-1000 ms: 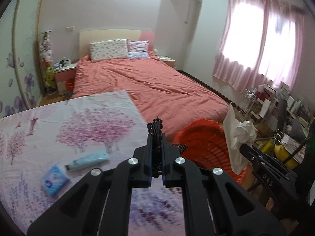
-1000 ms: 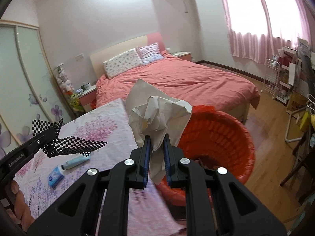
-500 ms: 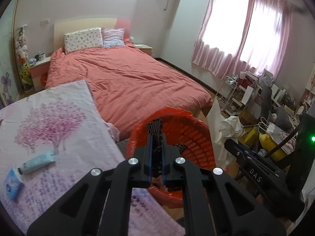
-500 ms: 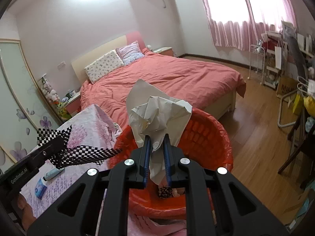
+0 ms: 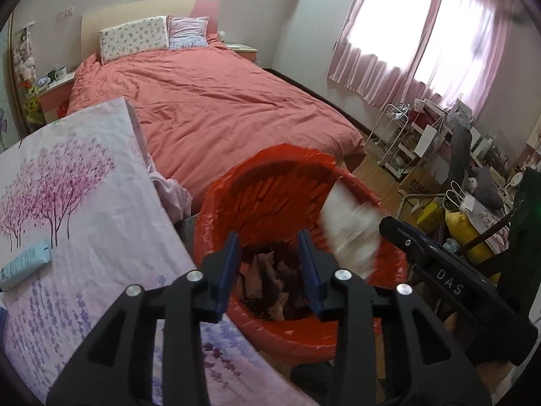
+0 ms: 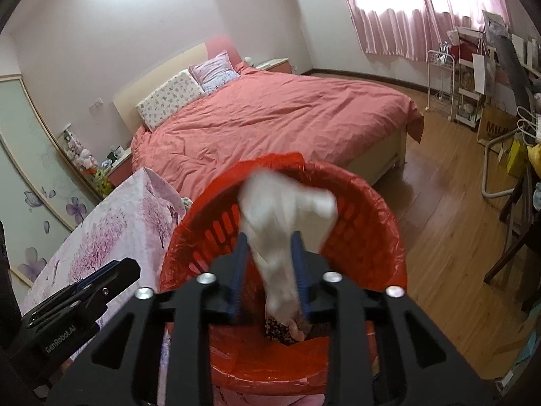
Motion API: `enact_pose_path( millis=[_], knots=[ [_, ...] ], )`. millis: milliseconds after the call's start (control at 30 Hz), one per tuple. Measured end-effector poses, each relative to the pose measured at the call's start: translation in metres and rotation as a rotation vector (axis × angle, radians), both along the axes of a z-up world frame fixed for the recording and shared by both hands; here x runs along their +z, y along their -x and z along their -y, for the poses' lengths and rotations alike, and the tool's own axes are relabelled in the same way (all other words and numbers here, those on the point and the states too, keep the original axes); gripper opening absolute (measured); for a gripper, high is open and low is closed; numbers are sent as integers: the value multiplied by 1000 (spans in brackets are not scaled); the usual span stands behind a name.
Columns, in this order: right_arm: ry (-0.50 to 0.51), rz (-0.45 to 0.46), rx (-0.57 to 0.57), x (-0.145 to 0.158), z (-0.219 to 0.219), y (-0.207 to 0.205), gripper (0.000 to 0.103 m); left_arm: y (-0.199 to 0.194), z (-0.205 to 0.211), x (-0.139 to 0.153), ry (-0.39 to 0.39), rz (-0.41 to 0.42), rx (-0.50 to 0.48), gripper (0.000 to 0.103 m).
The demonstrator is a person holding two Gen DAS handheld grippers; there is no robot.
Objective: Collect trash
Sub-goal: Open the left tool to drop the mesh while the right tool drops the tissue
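Note:
A red trash basket with a red liner stands beside the table; it also shows in the right wrist view. My left gripper is open and empty above it, over brown and dark scraps at the bottom. My right gripper is open over the basket. A crumpled white paper is blurred between its jaws, dropping free; it also shows in the left wrist view. The right gripper shows at the left view's right side, the left gripper at the right view's lower left.
A table with a pink tree-print cloth carries a light blue tube. A bed with a red cover lies beyond. Shelves, bags and boxes crowd the right wall under pink curtains. Wooden floor lies right of the basket.
Both grippers have opened over the basket. The checkered scrap has left the left gripper, and the white paper is falling from the right gripper.

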State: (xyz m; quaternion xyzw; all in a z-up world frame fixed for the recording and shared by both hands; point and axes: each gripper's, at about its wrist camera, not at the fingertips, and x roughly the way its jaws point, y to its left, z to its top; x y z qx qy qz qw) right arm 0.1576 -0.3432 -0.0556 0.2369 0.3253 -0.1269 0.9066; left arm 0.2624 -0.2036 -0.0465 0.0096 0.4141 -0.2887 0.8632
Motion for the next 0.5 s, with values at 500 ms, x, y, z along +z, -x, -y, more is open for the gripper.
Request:
enact_pose_path(
  millis=[500],
  knots=[
    [85,-8,48,19,-40,-3,48,9,-110,5,-136,124,193,66]
  ],
)
